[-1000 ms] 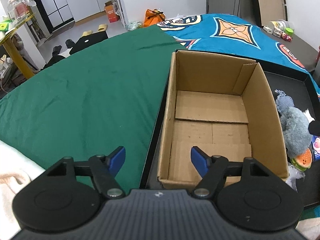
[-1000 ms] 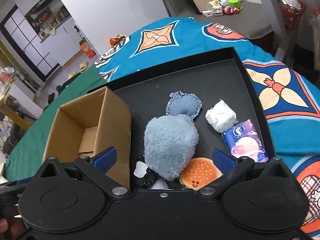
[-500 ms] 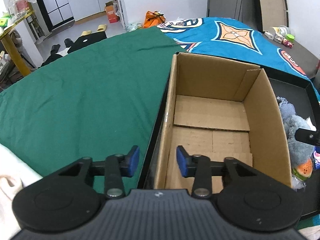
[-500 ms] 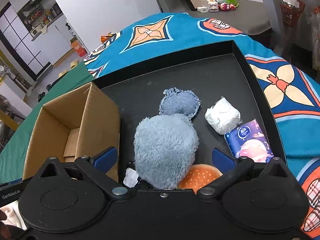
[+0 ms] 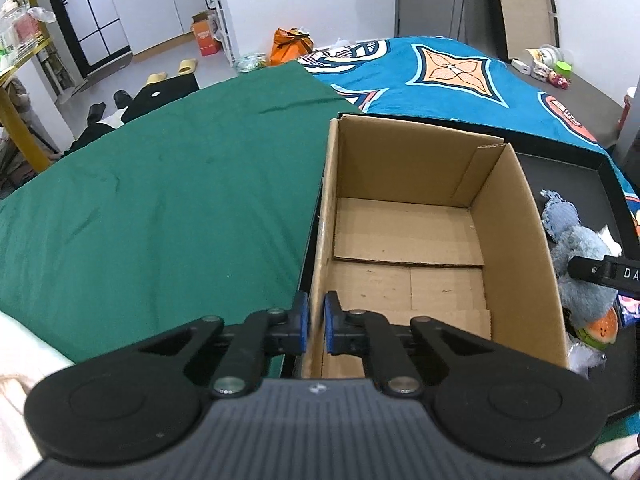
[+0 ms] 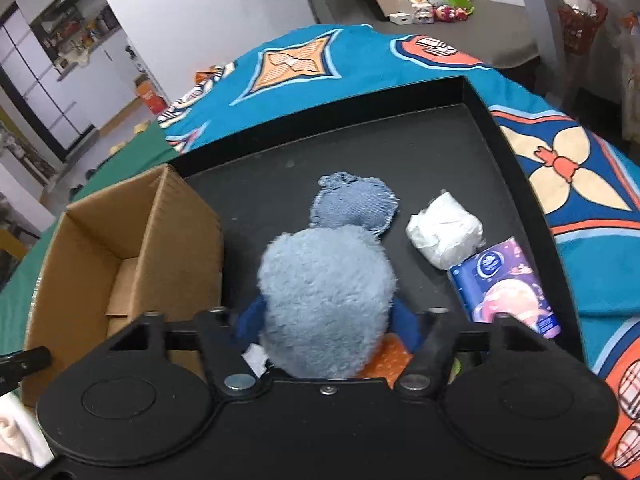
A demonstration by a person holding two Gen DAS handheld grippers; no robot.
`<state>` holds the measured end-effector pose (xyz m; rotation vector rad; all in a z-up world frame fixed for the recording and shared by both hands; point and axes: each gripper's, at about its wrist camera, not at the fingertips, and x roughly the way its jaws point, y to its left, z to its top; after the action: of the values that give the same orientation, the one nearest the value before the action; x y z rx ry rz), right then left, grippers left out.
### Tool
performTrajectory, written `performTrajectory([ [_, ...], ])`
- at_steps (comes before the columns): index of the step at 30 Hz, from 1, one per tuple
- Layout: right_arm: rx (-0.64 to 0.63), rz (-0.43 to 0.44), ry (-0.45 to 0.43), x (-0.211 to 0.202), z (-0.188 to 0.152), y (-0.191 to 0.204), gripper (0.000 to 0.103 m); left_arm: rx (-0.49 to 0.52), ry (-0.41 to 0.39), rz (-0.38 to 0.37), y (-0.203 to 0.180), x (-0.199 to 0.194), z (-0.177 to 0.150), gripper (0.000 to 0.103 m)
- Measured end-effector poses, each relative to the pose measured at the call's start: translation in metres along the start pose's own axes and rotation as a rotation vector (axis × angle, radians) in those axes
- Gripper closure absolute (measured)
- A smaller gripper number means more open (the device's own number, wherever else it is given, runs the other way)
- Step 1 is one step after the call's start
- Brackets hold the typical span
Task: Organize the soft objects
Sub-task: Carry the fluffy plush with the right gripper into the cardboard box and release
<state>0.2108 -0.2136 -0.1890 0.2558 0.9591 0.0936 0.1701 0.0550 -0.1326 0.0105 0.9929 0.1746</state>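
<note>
The left gripper (image 5: 316,328) pinches the cardboard box (image 5: 424,236) by its near-left wall, while the right gripper (image 6: 326,320) is closing around a fluffy blue plush (image 6: 326,304) on the black tray (image 6: 400,140), just right of the box. The plush's long axis runs near-to-far. Its yielding pile could slip free, and the burger toy (image 5: 600,330) beneath it may snag.

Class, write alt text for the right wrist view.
The right gripper is closing around a fluffy blue plush on a black tray. An empty cardboard box stands left; a tissue pack lies right.
</note>
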Motion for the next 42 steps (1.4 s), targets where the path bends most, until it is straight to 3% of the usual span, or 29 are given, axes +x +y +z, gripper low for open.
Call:
performTrajectory([
  [13, -0.023, 0.032, -0.084, -0.034, -0.001, 0.005, 0.047, 0.017, 0.003, 0.016, 0.004, 0.0, -0.004, 0.095],
  [23, -0.086, 0.067, -0.141, -0.058, -0.001, 0.024, 0.047, 0.02, 0.025, -0.014, 0.007, -0.002, -0.007, 0.096],
  [34, -0.097, 0.142, -0.119, -0.072, 0.002, 0.04, 0.047, 0.057, 0.034, 0.014, 0.001, -0.003, -0.008, 0.095],
  [42, -0.175, 0.147, -0.136, -0.081, 0.012, 0.069, 0.047, 0.058, 0.029, 0.015, 0.002, -0.003, -0.01, 0.093],
])
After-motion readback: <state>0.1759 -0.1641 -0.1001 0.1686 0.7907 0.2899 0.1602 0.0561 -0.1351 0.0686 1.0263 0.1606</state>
